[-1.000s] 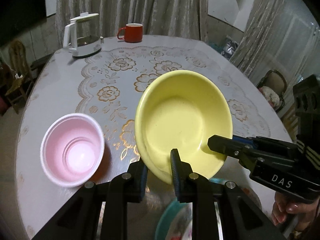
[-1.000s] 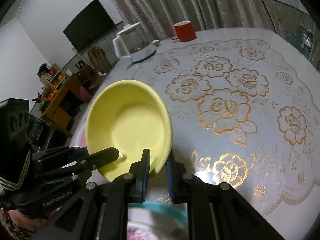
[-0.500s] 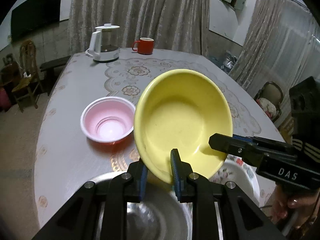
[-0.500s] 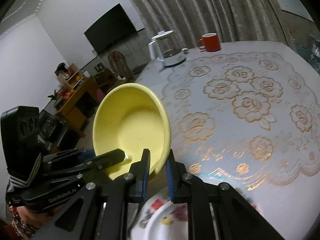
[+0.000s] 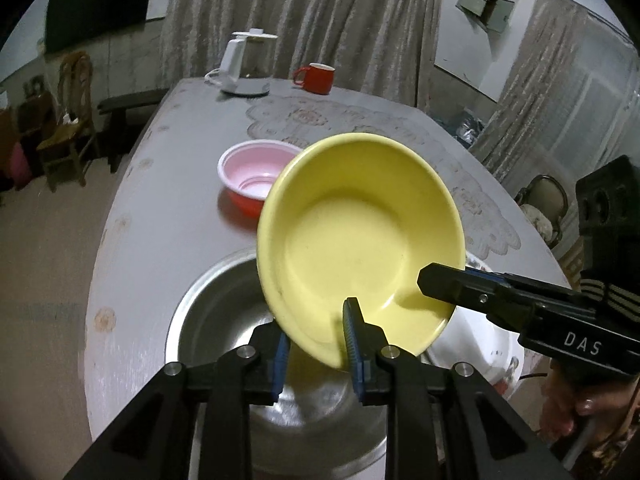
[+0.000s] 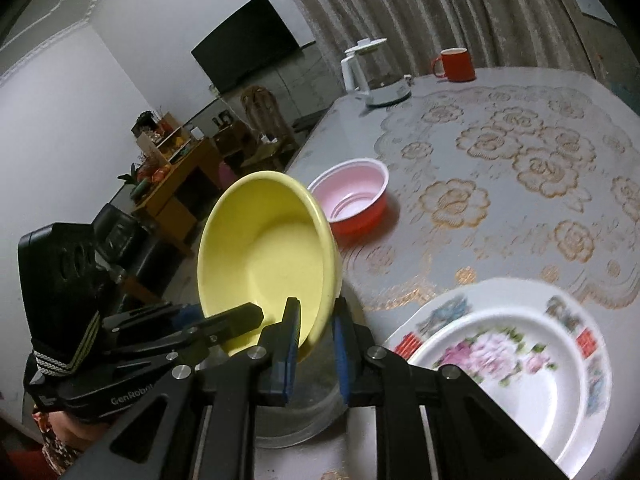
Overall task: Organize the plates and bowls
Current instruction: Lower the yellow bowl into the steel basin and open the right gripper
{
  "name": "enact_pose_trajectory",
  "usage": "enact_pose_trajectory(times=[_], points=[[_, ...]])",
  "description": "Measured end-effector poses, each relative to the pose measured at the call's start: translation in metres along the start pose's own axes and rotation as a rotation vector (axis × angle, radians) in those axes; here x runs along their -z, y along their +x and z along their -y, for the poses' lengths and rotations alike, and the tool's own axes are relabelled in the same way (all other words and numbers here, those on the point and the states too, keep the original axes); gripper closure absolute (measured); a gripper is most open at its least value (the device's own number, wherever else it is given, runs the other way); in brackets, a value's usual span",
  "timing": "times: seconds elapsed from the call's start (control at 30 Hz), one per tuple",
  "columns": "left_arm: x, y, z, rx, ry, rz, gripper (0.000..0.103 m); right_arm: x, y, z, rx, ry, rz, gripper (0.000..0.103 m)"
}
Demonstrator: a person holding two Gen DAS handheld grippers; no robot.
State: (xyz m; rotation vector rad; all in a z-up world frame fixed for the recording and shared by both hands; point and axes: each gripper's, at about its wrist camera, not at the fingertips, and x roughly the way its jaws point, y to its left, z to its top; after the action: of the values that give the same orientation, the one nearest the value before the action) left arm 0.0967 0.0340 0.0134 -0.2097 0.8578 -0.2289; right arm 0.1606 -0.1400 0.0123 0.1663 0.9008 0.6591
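The table (image 6: pixel 520 248) wears a lace cloth (image 6: pixel 532 152) with gold flowers. On it stand a kettle (image 6: pixel 372 74), red mug (image 6: pixel 456 65), pink bowl (image 6: pixel 352 196), steel basin (image 5: pixel 224 320) and floral plate (image 6: pixel 508 364).

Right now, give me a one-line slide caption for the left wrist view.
Both grippers, left gripper and right gripper, clamp a tilted yellow bowl above a steel basin.
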Motion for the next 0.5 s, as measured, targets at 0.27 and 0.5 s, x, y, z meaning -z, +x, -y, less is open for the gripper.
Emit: enact_pose_trajectory(times=[0.27,0.5], points=[[0.028,-0.003,-0.005,-0.044,0.002,-0.021,0.078,0.024,0.018,-0.009,-0.008,0.024,-0.066,0.087],[0.042,0.000,-0.010,-0.070,0.017,-0.038,0.074,0.037,0.028,-0.014,0.003,0.025,-0.116,0.086]])
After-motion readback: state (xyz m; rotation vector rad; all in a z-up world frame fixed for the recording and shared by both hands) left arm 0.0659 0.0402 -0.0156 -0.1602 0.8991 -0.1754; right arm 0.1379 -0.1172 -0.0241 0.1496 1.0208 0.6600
